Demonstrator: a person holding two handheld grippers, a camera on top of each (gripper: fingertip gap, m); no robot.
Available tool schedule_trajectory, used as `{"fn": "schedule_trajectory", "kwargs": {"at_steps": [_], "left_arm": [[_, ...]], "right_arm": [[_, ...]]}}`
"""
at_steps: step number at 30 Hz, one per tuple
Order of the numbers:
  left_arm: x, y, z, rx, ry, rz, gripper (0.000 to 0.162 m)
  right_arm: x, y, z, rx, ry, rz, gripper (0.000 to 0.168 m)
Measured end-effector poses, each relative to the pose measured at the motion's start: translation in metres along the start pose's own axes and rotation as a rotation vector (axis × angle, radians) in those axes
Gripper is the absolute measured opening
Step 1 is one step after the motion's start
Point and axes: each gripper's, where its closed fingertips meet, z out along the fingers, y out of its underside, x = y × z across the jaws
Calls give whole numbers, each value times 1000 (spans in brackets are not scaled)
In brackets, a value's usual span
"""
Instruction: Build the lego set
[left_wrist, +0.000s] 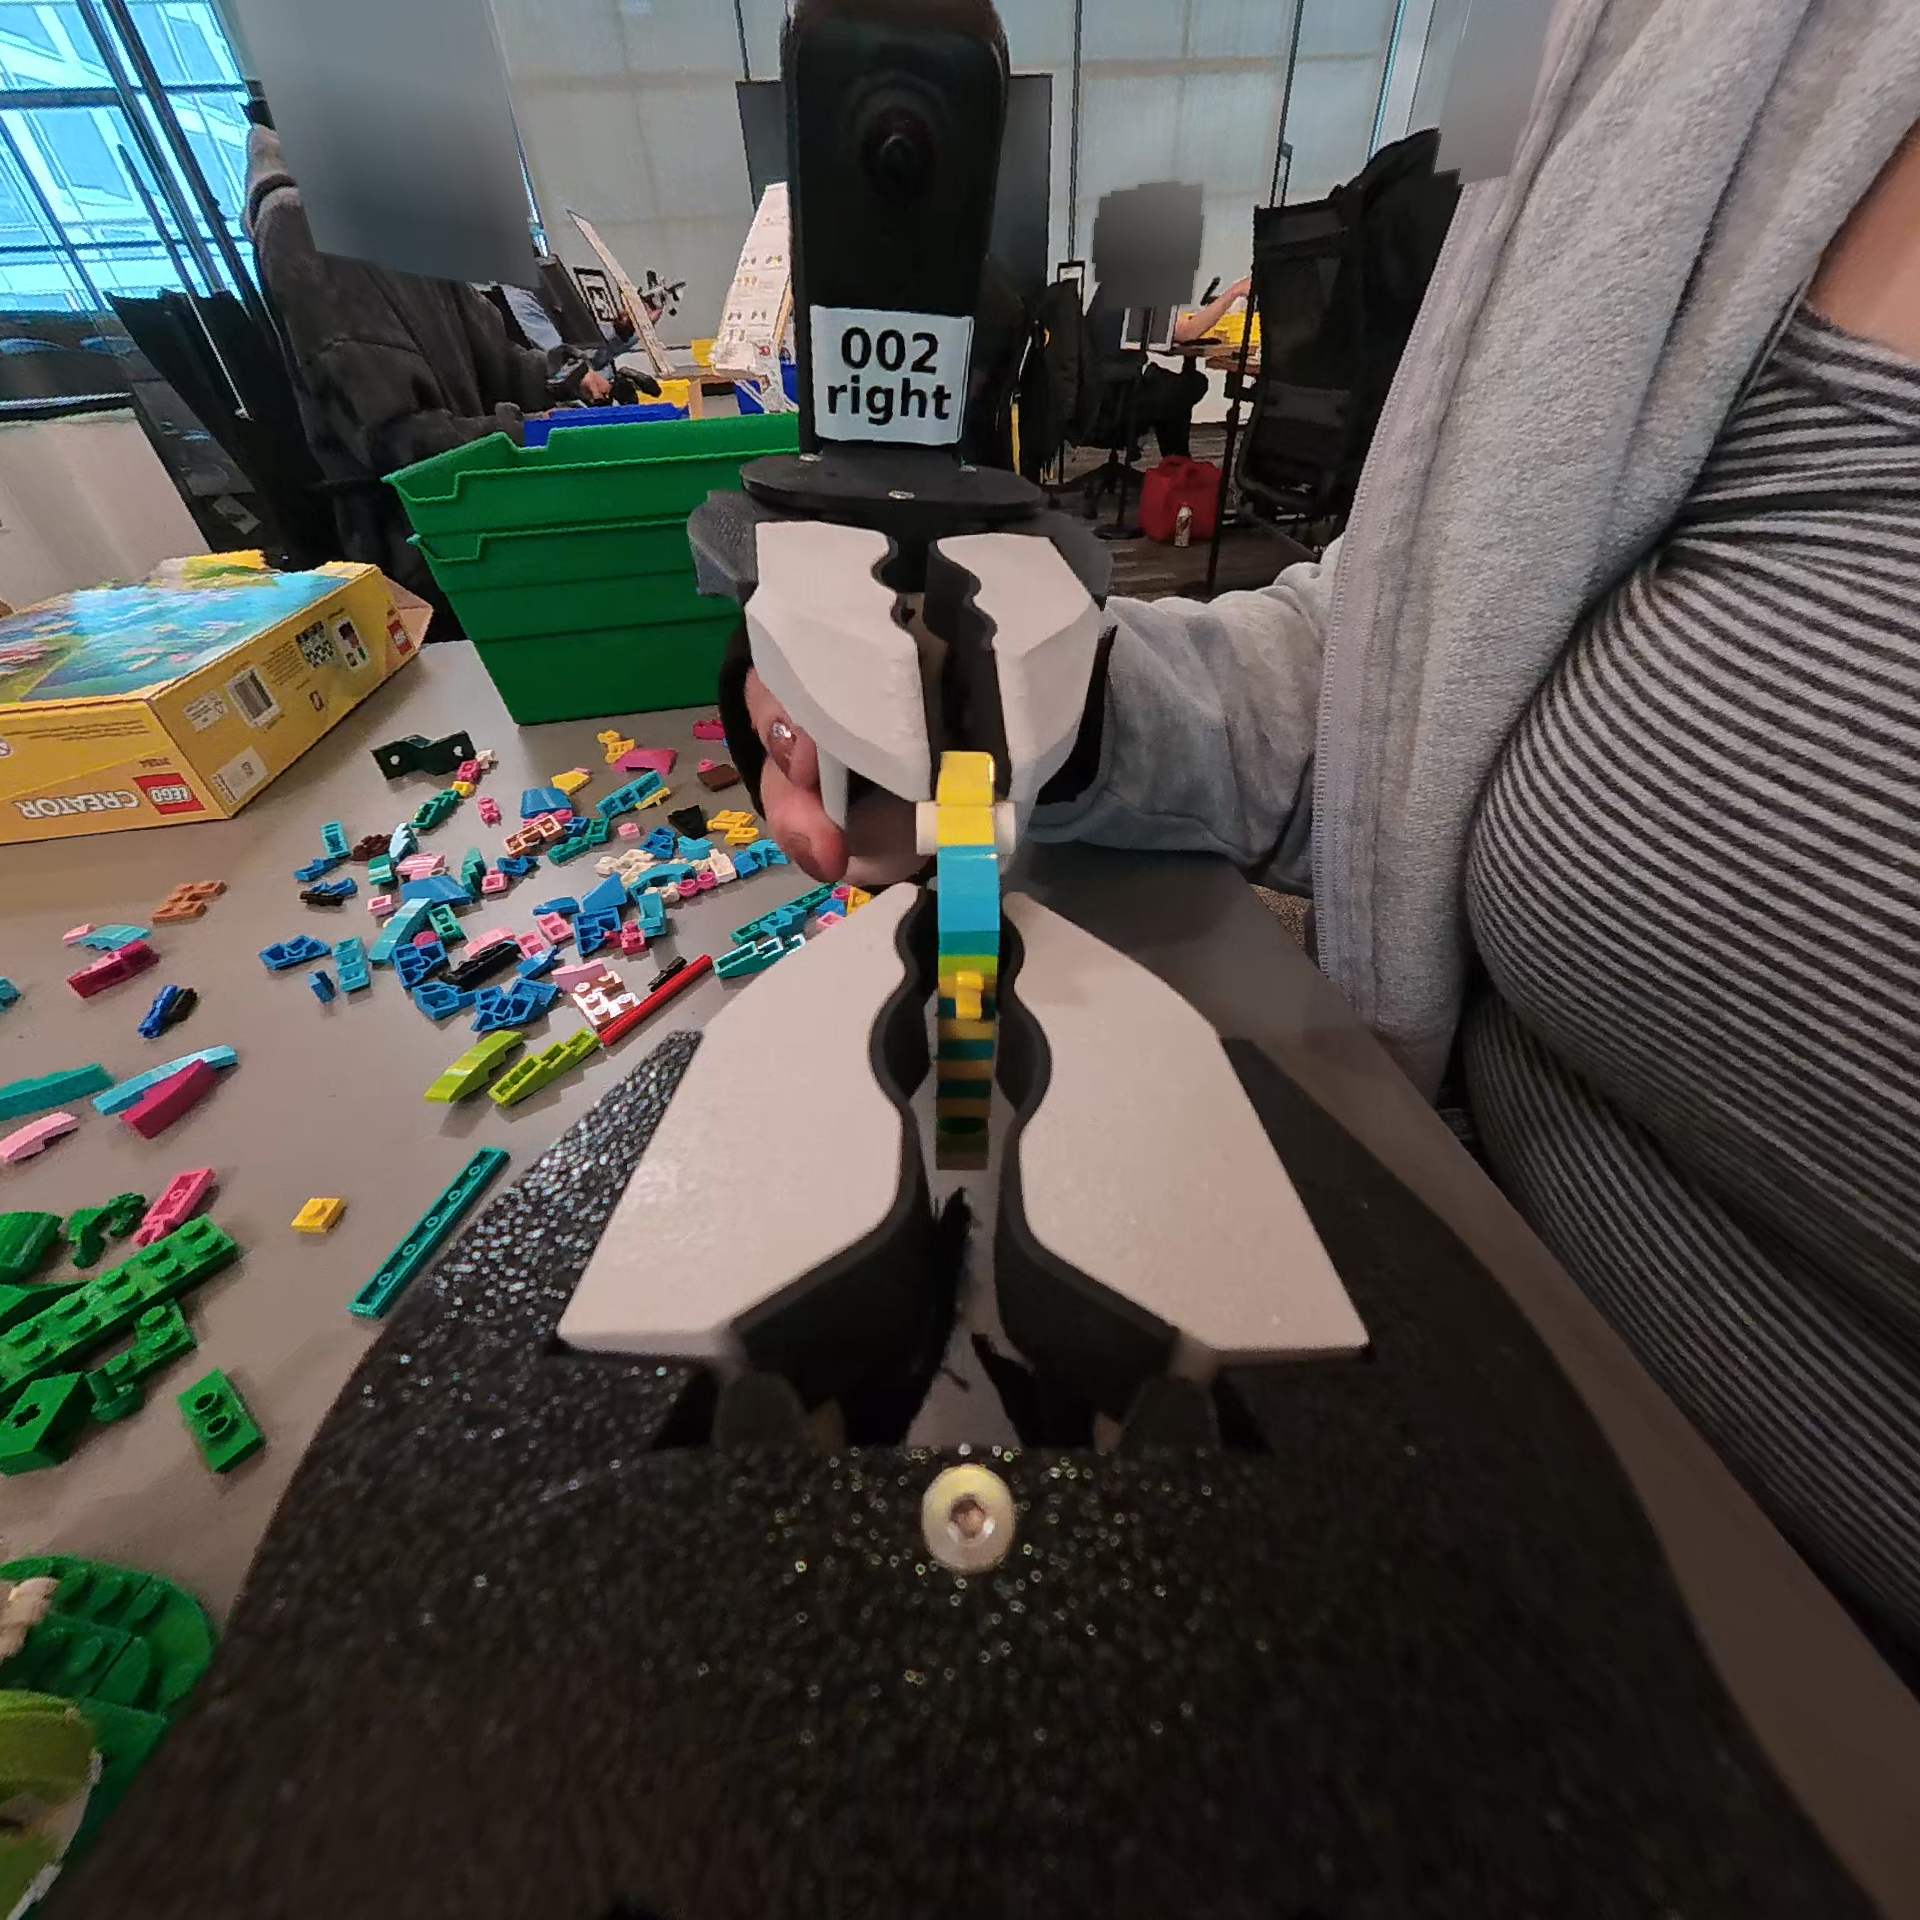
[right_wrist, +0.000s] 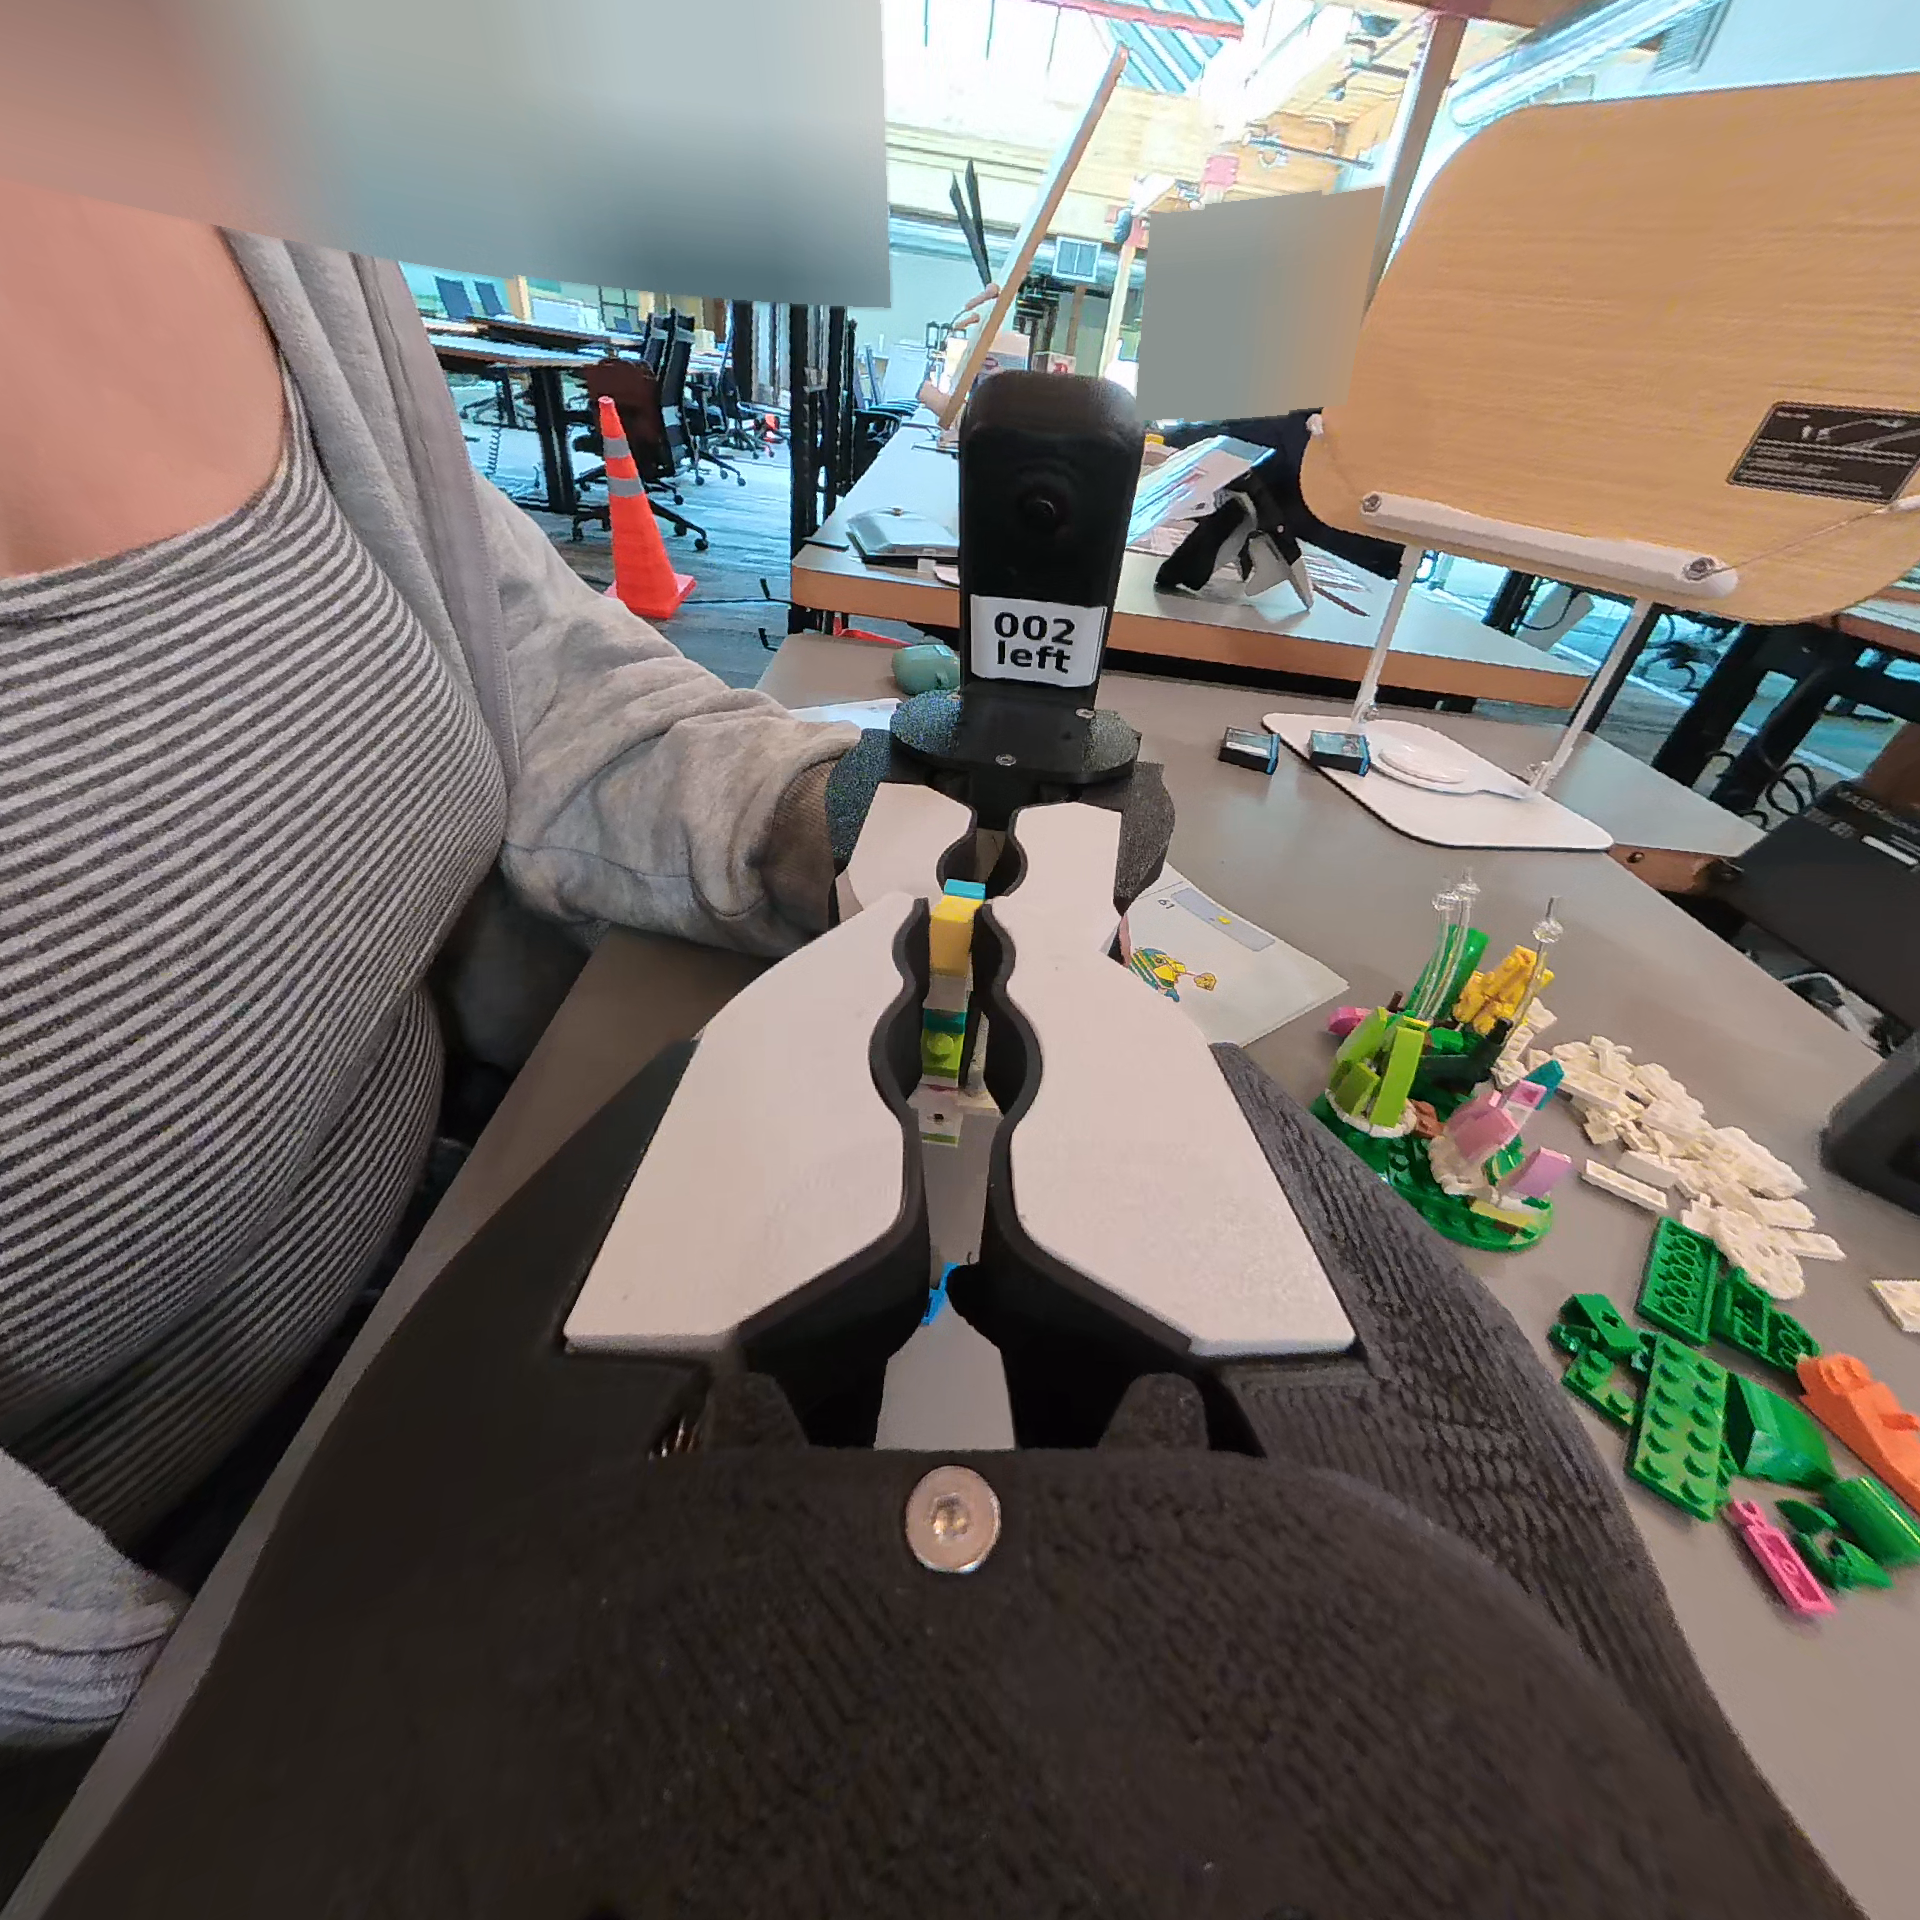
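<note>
Left gripper (left_wrist: 961, 1029) and right gripper (right_wrist: 951, 1039) each clamped one end of the striped brick stack (left_wrist: 966, 997) above the desk (left_wrist: 312, 1091); pressing straight along its axis likely seated it best.

The stack's (left_wrist: 966, 987) lower end is hidden between the left gripper's (left_wrist: 961, 935) fingers, the green build (left_wrist: 73, 1704) is cut by the frame edge, and the booklet (right_wrist: 1226, 961) lies half behind the right gripper (right_wrist: 951, 935).

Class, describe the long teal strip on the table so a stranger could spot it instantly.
Start at the yellow box on the grey table, then drop past the scattered bricks toward the left gripper. Beside its black body lies the long teal strip, alone, far longer and thinner than any piece nearby.
</note>
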Motion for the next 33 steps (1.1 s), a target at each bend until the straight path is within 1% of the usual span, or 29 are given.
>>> {"fn": "schedule_trajectory", "kwargs": {"at_steps": [1, 4, 6, 7, 8, 11, 14, 17, 20, 24, 27, 29, 33], "left_arm": [[-2, -1, 0, 7, -8, -9, 8], [-14, -4, -4, 41, -68, -61, 8], [-31, -8, -17, 78, -166, -81, 8], [-42, -13, -27, 119, -226, -93, 8], [-52, -19, -39, 166, -283, -106, 8], [-76, -31, -75, 271, -451, -123, 8], [-87, -32, -98, 278, -549, -82, 8], [-87, -37, -114, 285, -582, -34, 8], [-85, -39, -130, 312, -595, -18, 8], [-87, -29, -137, 294, -600, -42, 8], [-89, -25, -135, 286, -603, -49, 8], [-89, -24, -134, 280, -605, -49, 8], [-89, -24, -133, 277, -605, -49, 8]], "right_arm": [[2, -1, 0, 2, 14, 6, 7], [15, -6, -2, 54, 107, -9, 8], [25, -15, -11, 131, 174, 7, 26], [29, -18, -16, 154, 204, 17, 29], [33, -17, -20, 158, 231, 17, 29], [35, 1, -19, 86, 255, 23, 26], [30, 23, -6, -16, 209, 67, 25], [19, 40, 8, -108, 146, 81, 26], [5, 54, 21, -201, 93, 40, 26], [-1, 58, 27, -246, 80, -8, 25], [2, 61, 23, -300, 90, -2, 25], [5, 71, 14, -399, 100, 30, 24], [1, 99, -5, -626, 85, 152, 23]]}}
